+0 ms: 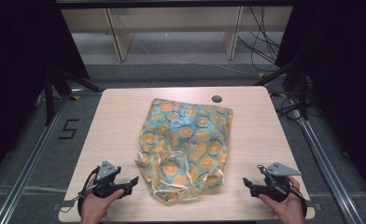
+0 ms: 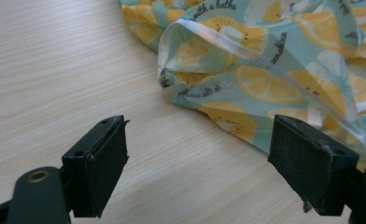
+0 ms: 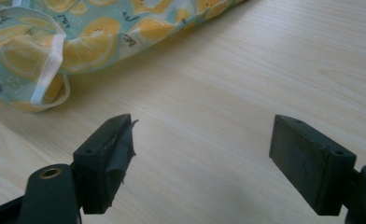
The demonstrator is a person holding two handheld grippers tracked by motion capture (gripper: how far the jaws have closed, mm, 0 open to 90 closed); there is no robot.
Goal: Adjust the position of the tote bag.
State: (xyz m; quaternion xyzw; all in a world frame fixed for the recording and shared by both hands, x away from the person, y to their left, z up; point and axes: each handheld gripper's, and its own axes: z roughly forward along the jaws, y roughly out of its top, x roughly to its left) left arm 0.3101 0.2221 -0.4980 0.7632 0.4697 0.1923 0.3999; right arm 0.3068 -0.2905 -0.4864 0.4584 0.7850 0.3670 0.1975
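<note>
A crumpled teal cloth bag printed with orange slices [image 1: 183, 147] lies in the middle of the light wooden table [image 1: 116, 116], with white ribbon ties along its near edge. My left gripper [image 1: 130, 183] rests near the table's front edge, just left of the bag's near corner, jaws open and empty. In the left gripper view the bag [image 2: 265, 60] lies a little ahead, its edge reaching past the right jaw. My right gripper [image 1: 247, 184] sits to the right of the bag, open and empty. From the right gripper view, the bag [image 3: 92, 32] lies ahead at upper left.
A small dark round hole [image 1: 216, 99] sits in the tabletop behind the bag. Beyond the table stand wooden shelf legs [image 1: 118, 39] and loose cables [image 1: 260, 37] on the floor. Metal rails [image 1: 31, 154] run along both sides of the table.
</note>
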